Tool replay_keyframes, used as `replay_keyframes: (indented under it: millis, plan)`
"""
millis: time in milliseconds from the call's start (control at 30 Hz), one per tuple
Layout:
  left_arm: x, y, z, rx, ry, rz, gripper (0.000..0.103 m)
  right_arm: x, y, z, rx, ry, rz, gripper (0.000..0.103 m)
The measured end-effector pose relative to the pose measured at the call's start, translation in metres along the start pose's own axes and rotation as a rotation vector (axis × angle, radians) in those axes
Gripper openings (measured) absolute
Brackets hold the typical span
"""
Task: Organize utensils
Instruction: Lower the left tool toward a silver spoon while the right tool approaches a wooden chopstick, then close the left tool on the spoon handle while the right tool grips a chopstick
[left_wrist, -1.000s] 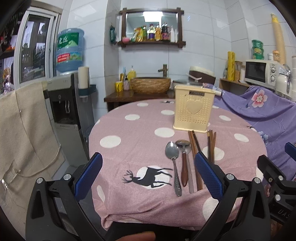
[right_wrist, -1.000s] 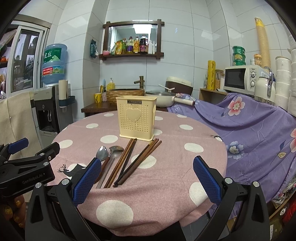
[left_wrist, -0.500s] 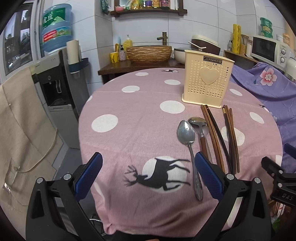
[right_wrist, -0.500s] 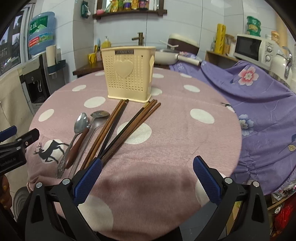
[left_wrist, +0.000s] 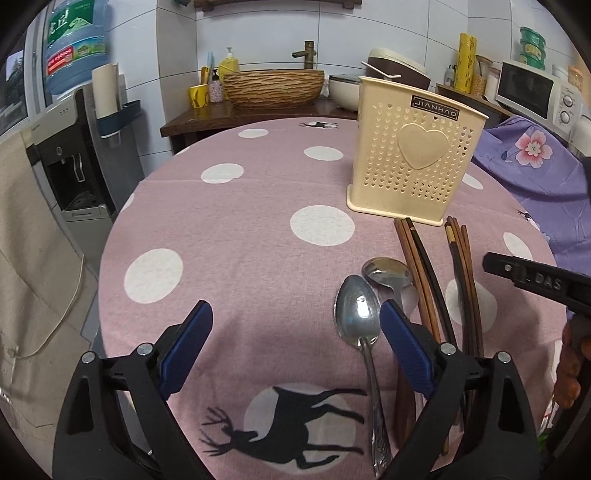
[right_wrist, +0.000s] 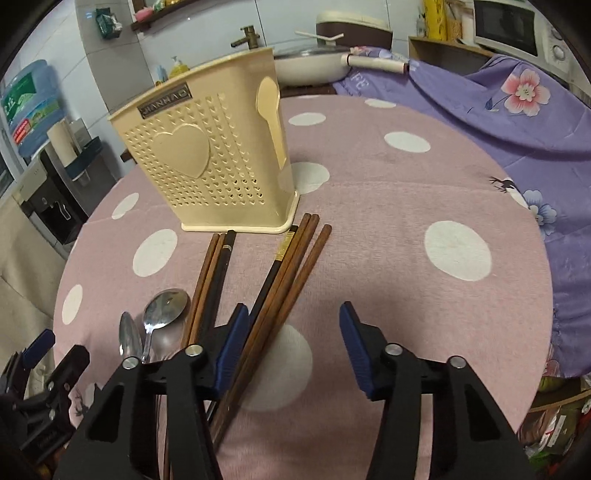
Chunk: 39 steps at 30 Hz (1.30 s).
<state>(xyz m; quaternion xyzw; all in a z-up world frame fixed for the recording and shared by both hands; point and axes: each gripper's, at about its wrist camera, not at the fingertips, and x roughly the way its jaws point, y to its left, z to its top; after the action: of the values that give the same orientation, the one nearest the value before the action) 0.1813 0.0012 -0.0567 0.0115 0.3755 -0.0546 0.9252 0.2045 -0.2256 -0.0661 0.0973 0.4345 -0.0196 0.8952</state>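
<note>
Utensil holder (left_wrist: 413, 162) reads "JIANHAO"; left gripper (left_wrist: 295, 332) wide, right gripper (right_wrist: 291, 343) closing, both empty.

Open pink tablecloth (left_wrist: 229, 258) is lying clear left of the spoons (left_wrist: 356, 314) and right of the chopsticks (right_wrist: 295, 273) — cream utensil holder (right_wrist: 207, 173) is standing as the only upright obstacle, just behind the chopstick tips, while the two grippers are crowding the near edge.
</note>
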Motion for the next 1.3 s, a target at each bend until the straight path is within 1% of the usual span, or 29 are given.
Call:
replay_keyframes:
  millis: [67, 133, 200, 267, 333, 500, 567, 767, 867, 1000, 1067, 1133, 1200, 1300]
  plan:
    - [0.005, -0.002, 0.002, 0.004, 0.007, -0.004, 0.088, 0.008, 0.003, 0.006, -0.008, 0.016, -0.025, 0.043]
    - [0.009, -0.003, 0.002, 0.007, 0.016, -0.007, 0.086, 0.016, 0.004, 0.010, 0.004, 0.040, -0.042, 0.036]
    - [0.012, -0.003, 0.002, 0.003, 0.024, -0.011, 0.085, 0.021, 0.001, 0.013, 0.030, 0.056, -0.057, 0.031]
    - [0.015, -0.002, 0.002, -0.005, 0.028, -0.017, 0.084, 0.023, -0.002, 0.016, 0.055, 0.059, -0.068, 0.030]
    - [0.018, -0.002, 0.001, -0.005, 0.034, -0.018, 0.084, 0.027, -0.004, 0.018, 0.068, 0.065, -0.081, 0.027]
    - [0.022, -0.004, 0.000, 0.000, 0.040, -0.023, 0.084, 0.040, -0.005, 0.027, 0.102, 0.100, -0.070, 0.019]
    - [0.023, -0.005, 0.000, 0.002, 0.042, -0.026, 0.084, 0.045, -0.005, 0.031, 0.113, 0.109, -0.073, 0.019]
    - [0.025, -0.008, -0.002, 0.004, 0.047, -0.027, 0.083, 0.054, 0.001, 0.042, 0.113, 0.127, -0.119, 0.011]
    - [0.025, -0.010, -0.002, 0.001, 0.050, -0.034, 0.083, 0.055, 0.003, 0.043, 0.109, 0.135, -0.131, 0.010]
    - [0.025, -0.016, 0.001, 0.021, 0.049, -0.036, 0.083, 0.052, 0.002, 0.039, 0.080, 0.136, -0.114, 0.010]
    - [0.028, -0.020, 0.001, 0.038, 0.054, -0.029, 0.080, 0.049, 0.000, 0.037, 0.072, 0.137, -0.103, 0.010]
    - [0.034, -0.021, 0.000, 0.039, 0.078, -0.028, 0.073, 0.046, -0.002, 0.034, 0.059, 0.135, -0.097, 0.011]
    - [0.040, -0.020, 0.000, 0.024, 0.105, -0.032, 0.070, 0.045, -0.001, 0.032, 0.045, 0.138, -0.089, 0.011]
    - [0.048, -0.020, 0.001, -0.001, 0.141, -0.047, 0.070, 0.042, 0.000, 0.027, 0.020, 0.134, -0.085, 0.011]
